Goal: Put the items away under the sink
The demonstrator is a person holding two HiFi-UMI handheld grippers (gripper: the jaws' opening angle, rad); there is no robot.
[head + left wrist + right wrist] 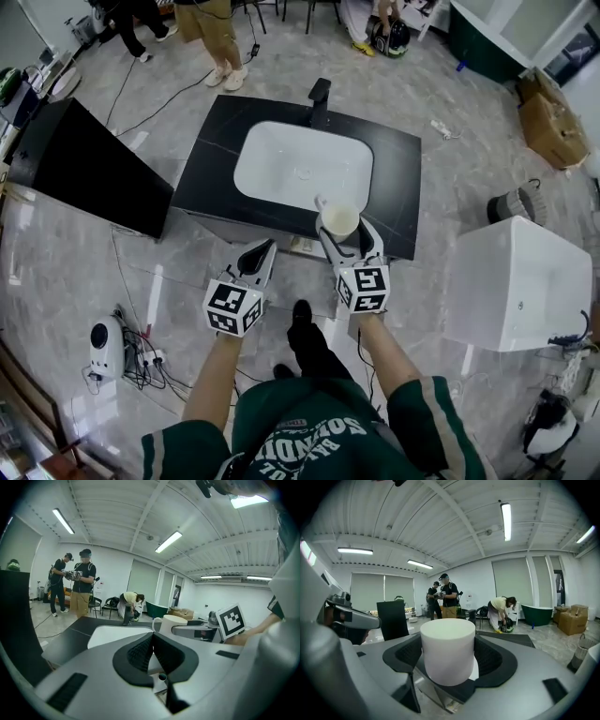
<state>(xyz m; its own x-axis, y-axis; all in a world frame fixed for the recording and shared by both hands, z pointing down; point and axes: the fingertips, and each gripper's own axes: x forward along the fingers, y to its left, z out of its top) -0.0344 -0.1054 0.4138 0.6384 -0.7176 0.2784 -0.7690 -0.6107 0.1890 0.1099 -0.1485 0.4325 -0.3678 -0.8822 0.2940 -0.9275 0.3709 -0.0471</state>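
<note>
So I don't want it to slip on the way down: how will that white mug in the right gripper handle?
The mug looks stiff and probably ceramic, so fragile if dropped. Its smooth straight sides may slide, though the ribbed pads clamp both sides. With the handle off to one side, it might tilt a little.

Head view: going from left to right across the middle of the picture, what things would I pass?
Black slanted panel → left gripper, shut and empty → white mug, clamped in the right gripper → white box-shaped unit on the floor.
</note>
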